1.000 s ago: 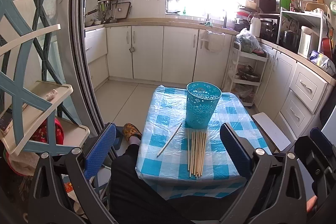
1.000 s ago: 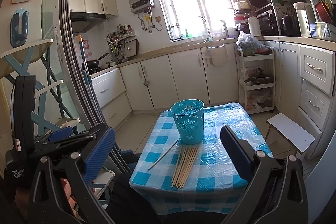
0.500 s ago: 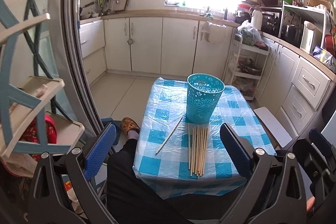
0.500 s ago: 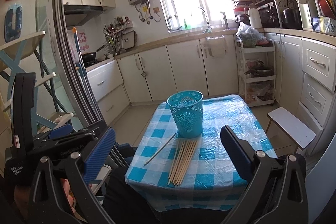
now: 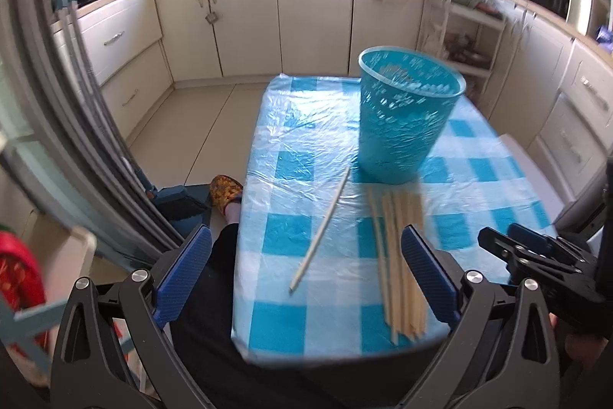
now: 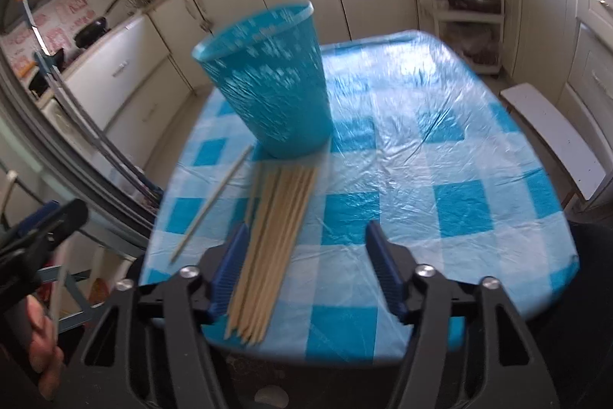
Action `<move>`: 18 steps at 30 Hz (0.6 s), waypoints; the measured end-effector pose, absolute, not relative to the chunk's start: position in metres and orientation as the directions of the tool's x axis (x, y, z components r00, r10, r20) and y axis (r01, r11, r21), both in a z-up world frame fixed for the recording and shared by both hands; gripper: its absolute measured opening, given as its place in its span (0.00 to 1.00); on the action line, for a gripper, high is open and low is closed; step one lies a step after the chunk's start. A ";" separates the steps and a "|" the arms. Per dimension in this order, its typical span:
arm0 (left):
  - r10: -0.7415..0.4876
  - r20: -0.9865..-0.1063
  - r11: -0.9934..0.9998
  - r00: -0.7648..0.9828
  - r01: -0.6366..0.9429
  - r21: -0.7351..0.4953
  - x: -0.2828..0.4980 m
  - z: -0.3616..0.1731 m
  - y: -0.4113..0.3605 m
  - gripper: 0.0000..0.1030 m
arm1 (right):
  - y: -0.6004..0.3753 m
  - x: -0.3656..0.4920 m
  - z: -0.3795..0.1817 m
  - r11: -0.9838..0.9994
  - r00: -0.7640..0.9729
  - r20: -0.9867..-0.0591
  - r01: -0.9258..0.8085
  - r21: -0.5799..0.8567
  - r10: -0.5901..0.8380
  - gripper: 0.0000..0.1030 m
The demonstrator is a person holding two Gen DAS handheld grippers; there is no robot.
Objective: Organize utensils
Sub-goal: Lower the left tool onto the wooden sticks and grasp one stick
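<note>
Showing no legible writing: teal basket (image 5: 406,125); chopsticks (image 6: 272,248) beside it.

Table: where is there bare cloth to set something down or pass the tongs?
Free: the right half of the table, right of the blue basket and chopstick bundle; also the far-left cloth behind the single chopstick. Crowded: the near-left strip, where the single chopstick and bundle lie below the basket.

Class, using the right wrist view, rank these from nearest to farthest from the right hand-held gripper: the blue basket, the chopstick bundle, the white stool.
1. Chopstick bundle: beside the right hand-held gripper, against its left finger.
2. Blue basket: ahead, just beyond the bundle.
3. White stool: off the table, far right.
</note>
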State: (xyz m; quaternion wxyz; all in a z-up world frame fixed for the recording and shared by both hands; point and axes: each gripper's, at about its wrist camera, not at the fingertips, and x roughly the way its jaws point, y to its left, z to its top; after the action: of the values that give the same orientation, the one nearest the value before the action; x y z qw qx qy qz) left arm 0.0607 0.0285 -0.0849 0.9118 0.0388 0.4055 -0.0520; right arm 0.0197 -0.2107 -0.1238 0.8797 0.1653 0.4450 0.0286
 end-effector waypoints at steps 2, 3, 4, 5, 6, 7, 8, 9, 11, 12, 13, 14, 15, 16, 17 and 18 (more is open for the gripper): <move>-0.057 -0.763 0.989 0.644 0.140 0.045 0.086 -0.103 0.022 0.91 | -0.204 0.038 -0.143 0.929 0.572 -0.785 0.102 0.355 0.237 0.39; -0.061 -0.776 0.987 0.628 0.151 0.045 0.099 -0.113 0.019 0.88 | -0.198 0.043 -0.148 0.917 0.560 -0.784 0.103 0.385 0.266 0.35; -0.070 -0.790 0.985 0.610 0.167 0.041 0.112 -0.124 0.015 0.86 | -0.195 0.049 -0.154 0.916 0.550 -0.789 0.103 0.389 0.273 0.30; -0.070 -0.801 0.983 0.594 0.177 0.046 0.122 -0.133 0.011 0.83 | -0.194 0.057 -0.159 0.914 0.546 -0.790 0.102 0.392 0.278 0.28; -0.064 -0.814 0.981 0.577 0.187 0.056 0.133 -0.144 0.006 0.79 | -0.191 0.062 -0.164 0.916 0.539 -0.795 0.099 0.388 0.278 0.26; -0.064 -0.831 0.978 0.552 0.199 0.057 0.146 -0.157 0.002 0.77 | -0.187 0.066 -0.167 0.918 0.534 -0.798 0.096 0.385 0.279 0.26; -0.068 -0.844 0.976 0.532 0.209 0.053 0.155 -0.167 -0.001 0.70 | -0.187 0.067 -0.169 0.926 0.531 -0.805 0.092 0.366 0.266 0.24; -0.071 -0.855 0.975 0.513 0.218 0.050 0.164 -0.176 -0.003 0.66 | -0.185 0.068 -0.171 0.931 0.527 -0.809 0.085 0.354 0.260 0.23; -0.075 -0.870 0.971 0.487 0.236 0.049 0.179 -0.193 -0.009 0.59 | -0.184 0.069 -0.170 0.937 0.533 -0.808 0.075 0.342 0.252 0.22; -0.080 -0.873 0.968 0.481 0.247 0.047 0.183 -0.198 -0.012 0.58 | -0.186 0.069 -0.169 0.944 0.535 -0.811 0.071 0.322 0.236 0.22; -0.077 -0.875 0.965 0.477 0.255 0.054 0.189 -0.203 -0.015 0.58 | -0.190 0.070 -0.170 0.952 0.535 -0.816 0.069 0.298 0.216 0.22; -0.071 -0.877 0.963 0.475 0.261 0.064 0.193 -0.206 -0.017 0.57 | -0.194 0.072 -0.172 0.960 0.536 -0.822 0.069 0.270 0.193 0.22; -0.066 -0.879 0.961 0.473 0.267 0.072 0.196 -0.211 -0.020 0.53 | -0.197 0.072 -0.174 0.966 0.536 -0.825 0.066 0.251 0.178 0.21; -0.059 -0.881 0.959 0.470 0.272 0.080 0.199 -0.215 -0.021 0.52 | -0.199 0.072 -0.174 0.969 0.537 -0.825 0.058 0.241 0.173 0.21; -0.069 -0.874 0.959 0.481 0.272 0.074 0.199 -0.214 -0.020 0.50 | -0.200 0.072 -0.174 0.972 0.539 -0.826 0.053 0.231 0.167 0.20; -0.069 -0.875 0.960 0.479 0.271 0.073 0.201 -0.215 -0.021 0.48 | -0.200 0.071 -0.173 0.973 0.540 -0.824 0.045 0.228 0.168 0.19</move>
State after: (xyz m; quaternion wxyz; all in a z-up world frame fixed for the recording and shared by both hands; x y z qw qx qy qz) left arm 0.2011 -0.0207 -0.2155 0.8540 0.1011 0.5005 -0.0995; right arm 0.0710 -0.2005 -0.1729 0.8705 0.1113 0.4781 0.0355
